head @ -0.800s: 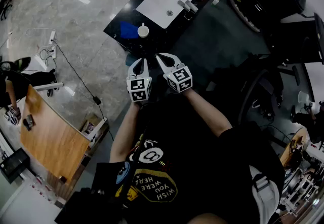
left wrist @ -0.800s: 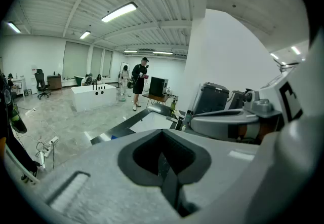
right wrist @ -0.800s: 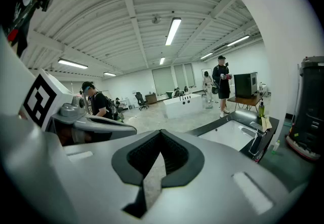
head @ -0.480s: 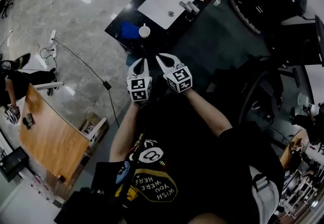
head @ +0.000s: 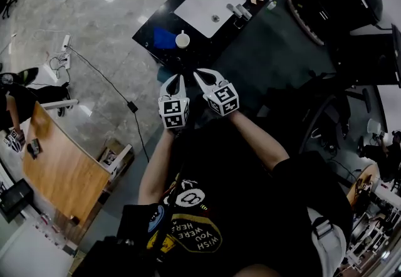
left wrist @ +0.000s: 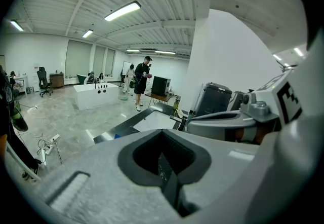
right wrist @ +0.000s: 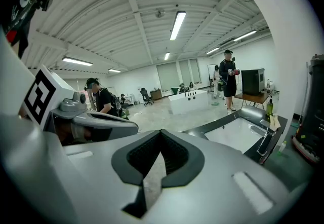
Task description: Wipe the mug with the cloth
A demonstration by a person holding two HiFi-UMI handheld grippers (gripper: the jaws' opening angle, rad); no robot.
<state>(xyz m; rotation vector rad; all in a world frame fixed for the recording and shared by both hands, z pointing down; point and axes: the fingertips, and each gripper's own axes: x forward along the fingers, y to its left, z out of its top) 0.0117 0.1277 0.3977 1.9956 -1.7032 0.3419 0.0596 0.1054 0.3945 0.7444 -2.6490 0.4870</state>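
You're holding left gripper (head: 175,79) and right gripper (head: 203,74) jaws together, empty; small white mug (head: 182,39) sitting just beside blue cloth (head: 164,37) at counter (head: 148,40) left end

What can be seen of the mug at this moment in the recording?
The mug is small and white, upright, its round mouth open upward. It stands on the black counter, between the blue cloth and the white sink, close beside the cloth; contact unclear. No handle shows. Neither the left tool nor the right tool is near it.
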